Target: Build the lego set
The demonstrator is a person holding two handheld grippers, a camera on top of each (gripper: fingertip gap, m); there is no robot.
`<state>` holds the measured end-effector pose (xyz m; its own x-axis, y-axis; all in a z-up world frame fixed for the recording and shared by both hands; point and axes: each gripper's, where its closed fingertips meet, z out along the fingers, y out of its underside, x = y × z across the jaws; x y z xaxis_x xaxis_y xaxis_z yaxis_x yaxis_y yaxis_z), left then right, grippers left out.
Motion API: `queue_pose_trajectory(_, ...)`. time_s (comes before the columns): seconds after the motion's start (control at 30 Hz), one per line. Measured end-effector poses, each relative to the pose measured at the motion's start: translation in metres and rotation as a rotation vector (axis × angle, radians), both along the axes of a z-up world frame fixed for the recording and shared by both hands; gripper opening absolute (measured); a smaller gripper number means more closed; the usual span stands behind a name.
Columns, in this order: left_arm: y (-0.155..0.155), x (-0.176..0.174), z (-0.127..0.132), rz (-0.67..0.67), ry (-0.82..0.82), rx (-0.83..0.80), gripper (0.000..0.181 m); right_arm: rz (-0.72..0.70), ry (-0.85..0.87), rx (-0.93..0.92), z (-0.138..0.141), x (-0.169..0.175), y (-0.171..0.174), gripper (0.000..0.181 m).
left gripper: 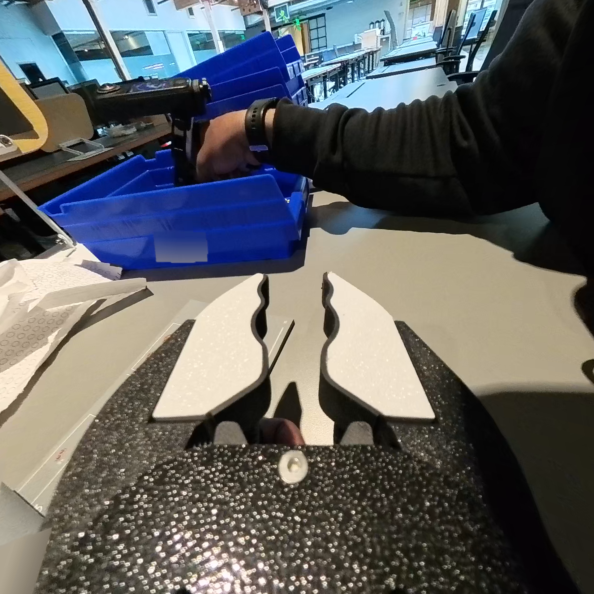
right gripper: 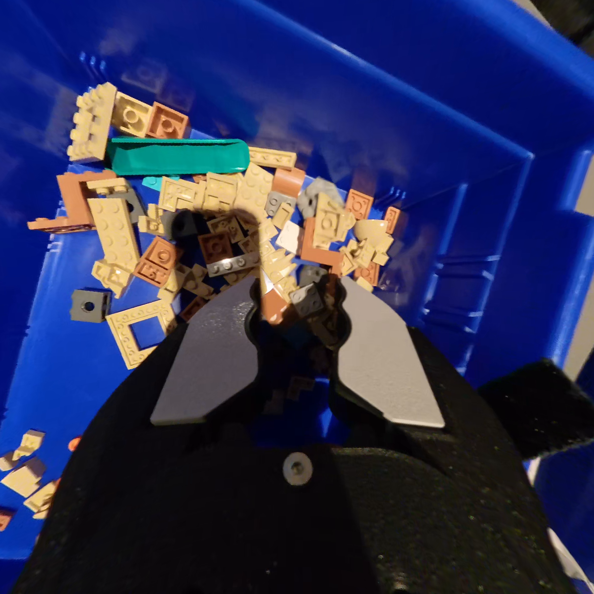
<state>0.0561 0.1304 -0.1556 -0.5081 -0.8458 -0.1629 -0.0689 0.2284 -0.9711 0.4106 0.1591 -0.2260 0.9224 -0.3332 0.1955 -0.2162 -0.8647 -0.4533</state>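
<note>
My right gripper (right gripper: pixel 299 286) is open and reaches down into a blue bin (right gripper: pixel 418 135), just above a pile of loose lego pieces (right gripper: pixel 225 218). The pieces are mostly tan, with some brown and grey. A small grey plate (right gripper: pixel 307 300) and a brown curved piece (right gripper: pixel 273 305) lie between its fingertips; I cannot tell whether they touch them. A long teal piece (right gripper: pixel 176 156) lies at the far side of the pile. My left gripper (left gripper: pixel 294 279) is open and empty over the grey table (left gripper: pixel 418 289). In the left wrist view, a hand holds the right gripper (left gripper: pixel 183 151) inside the blue bin (left gripper: pixel 180 218).
More blue bins (left gripper: pixel 250 74) are stacked behind the first. A white dotted plastic bag (left gripper: pixel 32 305) and a booklet (left gripper: pixel 48 434) lie on the table at the left. A dark sleeve (left gripper: pixel 418 144) crosses the right side. A tan frame piece (right gripper: pixel 141 331) and a grey brick (right gripper: pixel 88 305) lie left of the right gripper. The tips of one gripper are about 35 centimeters away from the tips of the other. My right tips are roughly 8 centimeters from the grey brick (right gripper: pixel 88 305).
</note>
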Motion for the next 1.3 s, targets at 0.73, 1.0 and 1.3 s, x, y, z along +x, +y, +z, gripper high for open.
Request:
queue_pose_trajectory(0.73,0.000,-0.001,-0.001,0.002,0.001,0.010,0.031,0.158,-0.124,0.146,0.092,-0.013,-0.007,0.034)
queue_pose_trajectory(1.0,0.000,0.000,-0.001,0.003,0.004,0.010,0.031,0.127,-0.141,0.159,0.101,-0.001,-0.022,0.032)
queue_pose_trajectory(1.3,0.000,-0.001,-0.001,0.002,0.003,0.011,0.031,0.126,-0.124,0.100,0.084,-0.002,-0.019,0.030)
